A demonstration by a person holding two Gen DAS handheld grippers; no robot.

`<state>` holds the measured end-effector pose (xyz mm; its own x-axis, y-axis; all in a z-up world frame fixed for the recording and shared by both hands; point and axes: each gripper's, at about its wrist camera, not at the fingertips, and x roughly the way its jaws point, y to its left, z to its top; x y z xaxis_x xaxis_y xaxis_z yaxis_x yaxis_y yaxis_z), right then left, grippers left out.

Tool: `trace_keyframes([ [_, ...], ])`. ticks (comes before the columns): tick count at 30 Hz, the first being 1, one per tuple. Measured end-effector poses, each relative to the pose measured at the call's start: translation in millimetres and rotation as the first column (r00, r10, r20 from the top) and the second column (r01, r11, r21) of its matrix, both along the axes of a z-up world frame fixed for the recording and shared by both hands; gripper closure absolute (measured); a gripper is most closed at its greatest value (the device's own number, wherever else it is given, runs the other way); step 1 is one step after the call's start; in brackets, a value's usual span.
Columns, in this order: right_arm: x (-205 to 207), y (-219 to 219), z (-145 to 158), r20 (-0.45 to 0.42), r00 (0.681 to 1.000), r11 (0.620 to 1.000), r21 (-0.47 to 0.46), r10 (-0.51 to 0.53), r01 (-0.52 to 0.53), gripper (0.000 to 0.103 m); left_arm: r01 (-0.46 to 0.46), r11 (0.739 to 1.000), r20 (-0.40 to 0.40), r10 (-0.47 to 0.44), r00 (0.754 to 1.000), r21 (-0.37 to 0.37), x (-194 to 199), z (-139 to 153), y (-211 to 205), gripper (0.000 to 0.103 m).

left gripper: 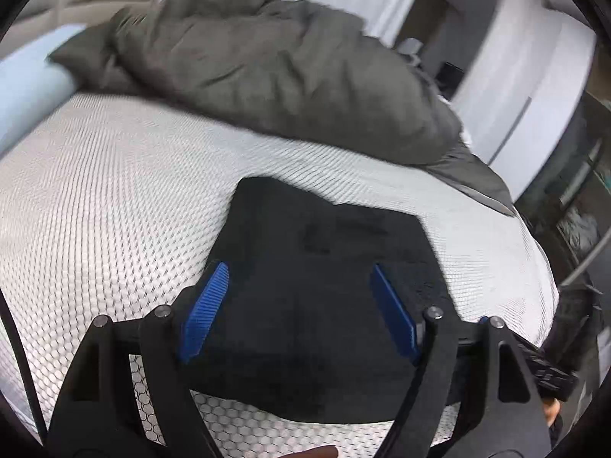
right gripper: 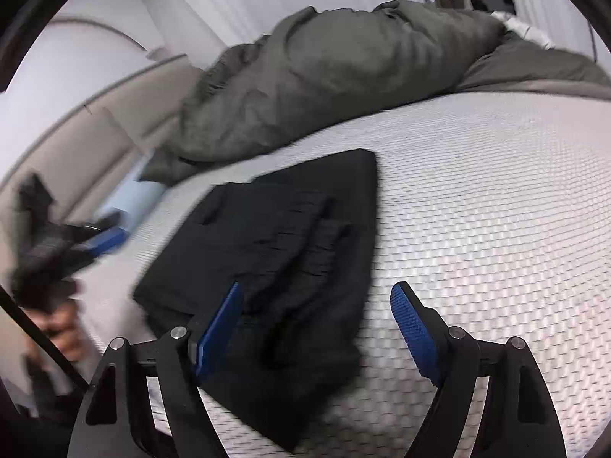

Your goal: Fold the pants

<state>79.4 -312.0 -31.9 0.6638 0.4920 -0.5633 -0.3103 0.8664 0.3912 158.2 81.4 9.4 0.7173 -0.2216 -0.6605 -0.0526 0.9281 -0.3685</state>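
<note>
Landmark: the black pants [right gripper: 275, 267], folded into a compact stack on the white honeycomb-textured mattress [right gripper: 477, 210].
Far left: in the right wrist view, the left gripper [right gripper: 103, 238] appears blurred to the left of the pants, well apart from them, with a hand [right gripper: 63, 328] gripping its handle below.
Left gripper: in its own view the left gripper [left gripper: 298, 311] hovers over the pants with jaws wide, nothing between the blue pads [left gripper: 206, 305].
Pants: they lie near the mattress's near edge; the top layer shows wrinkled ridges and one corner near the right gripper looks loose.
Right gripper: the right gripper [right gripper: 317, 328] stands with jaws wide and empty; one pad is over the pants' right edge, the other over bare mattress.
Behind the pants: a rumpled olive-grey duvet [right gripper: 324, 87] is heaped at the far side, with a pale blue pillow [left gripper: 26, 91] at its left end.
Progress: the fold looks nearly or fully done.
Risk: a pad dragging across the loose corner could pull the top layer open; pinching only one layer would lift the stack apart; both views are motion-blurred, so the exact edges are uncertain.
</note>
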Motion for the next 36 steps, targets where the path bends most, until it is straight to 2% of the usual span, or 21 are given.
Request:
trace_keyframes([
  [2, 6.0, 5.7, 0.0, -0.021, 0.999, 0.998, 0.05, 0.031, -0.03, 0.026, 0.011, 1.0, -0.053, -0.01, 0.999, 0.016, 7.8, -20.1, 2.5, 0.028],
  [6, 19.9, 24.8, 2.2, -0.048, 0.995, 0.99, 0.12, 0.085, -0.078, 0.033, 0.025, 0.999, -0.083, -0.022, 0.996, 0.04, 7.8, -38.3, 7.4, 0.028],
  [9, 32.4, 44.4, -1.4, -0.092, 0.991, 0.993, 0.086, 0.093, -0.085, 0.033, 0.046, 0.996, -0.083, -0.04, 0.996, 0.07, 8.9, -44.9, 12.9, 0.028],
  [10, 39.9, 49.9, -6.5, -0.124, 0.989, 0.995, 0.071, 0.085, -0.077, 0.037, 0.05, 0.995, -0.086, -0.042, 0.995, 0.084, 10.1, -46.7, 16.3, 0.028],
  [11, 47.8, 54.8, -12.2, -0.155, 0.984, 0.995, 0.069, 0.084, -0.074, 0.043, 0.049, 0.995, -0.088, -0.042, 0.995, 0.082, 11.6, -48.8, 21.6, 0.028],
  [13, 54.3, 59.5, -18.0, -0.18, 0.981, 0.997, 0.042, 0.077, -0.07, 0.074, 0.03, 0.998, -0.097, -0.025, 0.995, 0.057, 13.0, -52.8, 30.8, 0.028],
  [16, 51.5, 62.0, -9.3, -0.143, 0.982, 0.992, 0.054, 0.121, -0.114, 0.091, -0.018, 1.0, -0.117, 0.018, 0.993, -0.003, 17.7, -60.4, 53.2, 0.028],
  [21, 11.1, 66.5, 31.9, 0.028, 0.986, 0.985, 0.046, 0.164, -0.165, 0.094, -0.041, 0.998, -0.087, 0.037, 0.996, -0.045, 14.9, -49.3, 67.9, 0.028],
  [24, -8.0, 59.8, 44.8, 0.068, 0.985, 0.987, 0.029, 0.156, -0.158, 0.095, -0.017, 0.999, -0.075, 0.014, 0.997, -0.043, 3.7, -45.5, 68.1, 0.028],
  [27, -13.0, 49.1, 35.6, 0.038, 0.991, 0.992, -0.012, 0.126, -0.125, 0.095, 0.011, 1.0, -0.085, -0.013, 0.996, -0.027, 11.1, -46.3, 62.8, 0.028],
  [31, 2.3, 37.4, -12.7, -0.118, 0.99, 0.995, -0.065, 0.072, -0.08, 0.095, 0.029, 0.999, -0.151, -0.024, 0.988, 0.031, 18.4, -59.0, 53.5, 0.028],
  [33, 8.3, 35.1, -20.2, -0.142, 0.987, 0.995, -0.057, 0.073, -0.082, 0.094, 0.041, 0.996, -0.183, -0.027, 0.983, 0.074, 21.7, -66.6, 49.0, 0.028],
  [35, 6.8, 28.2, -11.1, -0.122, 0.99, 0.997, -0.008, 0.078, -0.079, 0.086, 0.042, 0.992, -0.189, -0.019, 0.982, 0.115, 23.1, -69.3, 45.0, 0.028],
  [36, 3.8, 22.3, -4.8, -0.1, 0.993, 0.998, 0.01, 0.061, -0.061, 0.076, 0.046, 0.991, -0.187, -0.022, 0.982, 0.128, 24.0, -70.2, 43.8, 0.027],
])
